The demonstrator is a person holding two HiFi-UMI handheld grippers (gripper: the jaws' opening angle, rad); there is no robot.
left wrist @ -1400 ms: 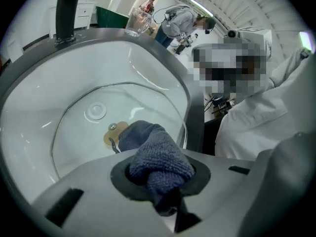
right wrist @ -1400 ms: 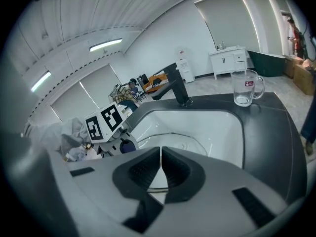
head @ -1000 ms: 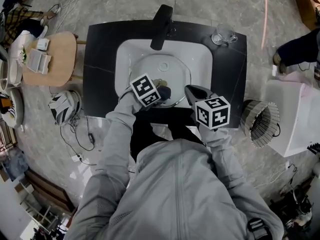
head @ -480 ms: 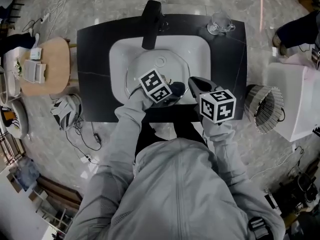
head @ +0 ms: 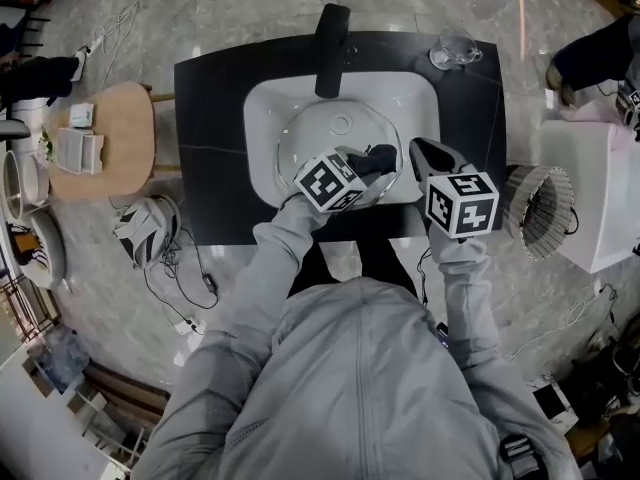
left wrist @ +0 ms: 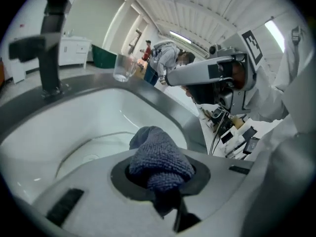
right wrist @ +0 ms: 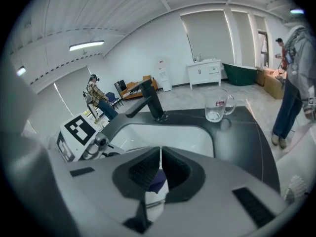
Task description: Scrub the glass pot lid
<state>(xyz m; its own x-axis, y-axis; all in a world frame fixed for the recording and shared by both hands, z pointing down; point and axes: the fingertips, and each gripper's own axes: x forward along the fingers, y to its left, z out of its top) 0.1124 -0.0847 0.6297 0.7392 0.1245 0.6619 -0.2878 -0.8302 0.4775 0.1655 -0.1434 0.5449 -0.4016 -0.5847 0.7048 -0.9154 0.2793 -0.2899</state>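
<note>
Over the white sink (head: 262, 118) in the dark counter (head: 210, 118), your left gripper (left wrist: 160, 181) has its jaws clamped on a dark blue cloth (left wrist: 160, 159) above the glass pot lid (head: 305, 143) lying in the basin, while your right gripper (right wrist: 159, 174) sits by the lid's right edge, jaws closed to a slit.

Nothing is legible; the glass mug's (right wrist: 217, 107) label is blurred.

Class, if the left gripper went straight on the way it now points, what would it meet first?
The left gripper holds a blue cloth in front; beyond that, probably the sink's white far wall, below the right gripper. The glass lid lies lower; depth is uncertain.
</note>
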